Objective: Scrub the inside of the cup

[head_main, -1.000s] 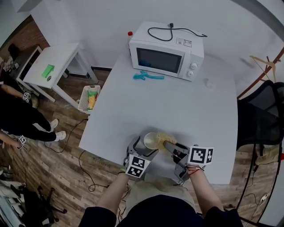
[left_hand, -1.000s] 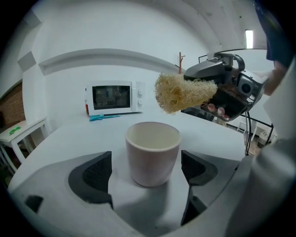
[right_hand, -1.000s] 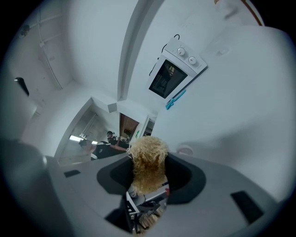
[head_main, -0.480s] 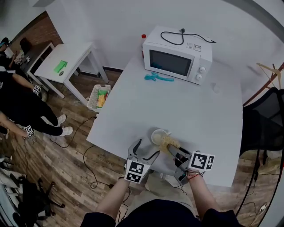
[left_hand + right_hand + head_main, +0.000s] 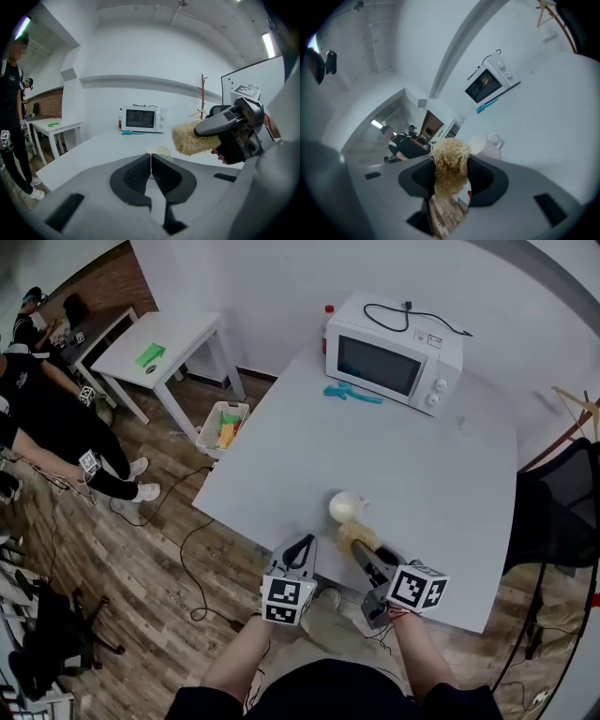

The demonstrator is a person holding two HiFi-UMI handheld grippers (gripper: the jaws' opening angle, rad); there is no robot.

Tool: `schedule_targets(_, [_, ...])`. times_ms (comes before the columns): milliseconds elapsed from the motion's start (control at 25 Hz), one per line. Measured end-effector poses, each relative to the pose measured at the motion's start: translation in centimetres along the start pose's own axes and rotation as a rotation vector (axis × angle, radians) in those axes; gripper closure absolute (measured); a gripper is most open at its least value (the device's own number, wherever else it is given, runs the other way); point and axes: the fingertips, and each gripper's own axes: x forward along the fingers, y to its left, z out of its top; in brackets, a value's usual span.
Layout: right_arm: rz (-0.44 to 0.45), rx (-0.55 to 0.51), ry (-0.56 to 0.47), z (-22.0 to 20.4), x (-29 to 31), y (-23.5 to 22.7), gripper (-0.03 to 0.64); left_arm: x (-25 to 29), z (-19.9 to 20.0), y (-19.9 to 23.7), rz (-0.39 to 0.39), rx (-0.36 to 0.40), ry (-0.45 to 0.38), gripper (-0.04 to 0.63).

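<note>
A pale cup (image 5: 344, 507) stands upright on the white table (image 5: 422, 456), free of both grippers; the left gripper view has it (image 5: 158, 150) just past the jaws. My left gripper (image 5: 303, 544) hangs near the table's front edge, short of the cup, its jaws closing with the pads meeting (image 5: 150, 161) and nothing between them. My right gripper (image 5: 360, 549) is shut on a yellow fibrous scrubber (image 5: 352, 536), held just in front of the cup and outside it. In the right gripper view the scrubber (image 5: 449, 159) fills the jaws, with the cup (image 5: 484, 145) lying beyond.
A microwave (image 5: 394, 360) with a cable on top stands at the table's far end, a teal tool (image 5: 352, 393) before it. Left of the table are a small white table (image 5: 164, 348), a basket (image 5: 223, 426) and people (image 5: 47, 418). A black chair (image 5: 562, 512) stands right.
The left gripper let go of the cup, drew back toward me and shut empty. The right gripper pulled the scrubber out of the cup. The cup now stands alone on the table.
</note>
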Motion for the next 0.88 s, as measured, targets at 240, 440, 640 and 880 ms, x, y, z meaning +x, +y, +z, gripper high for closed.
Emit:
schedule_targets(240, [-0.038,-0.174,-0.001,-2.8,-1.7,2.1,0.437,-4.1,0.0,-0.9,0.037,-0.03,-0.02,0.578])
schedule_targets(440, [-0.052,-0.271,0.004,-4.5,-3.2,3.3,0.437,-6.6,-0.5,-1.6,0.072,-0.068,-0.021,0.578])
schedule_targets(640, [-0.064,-0.353,-0.003,-5.8,-5.2,3.9,0.437,-8.5,-1.3,-3.3,0.089,-0.096,-0.014,0.578])
schedule_targets(880, [-0.093,-0.403,-0.011,-7.7,-8.3,4.0,0.437,-10.4,-2.7,-6.0,0.071,-0.098,0.001,0.578])
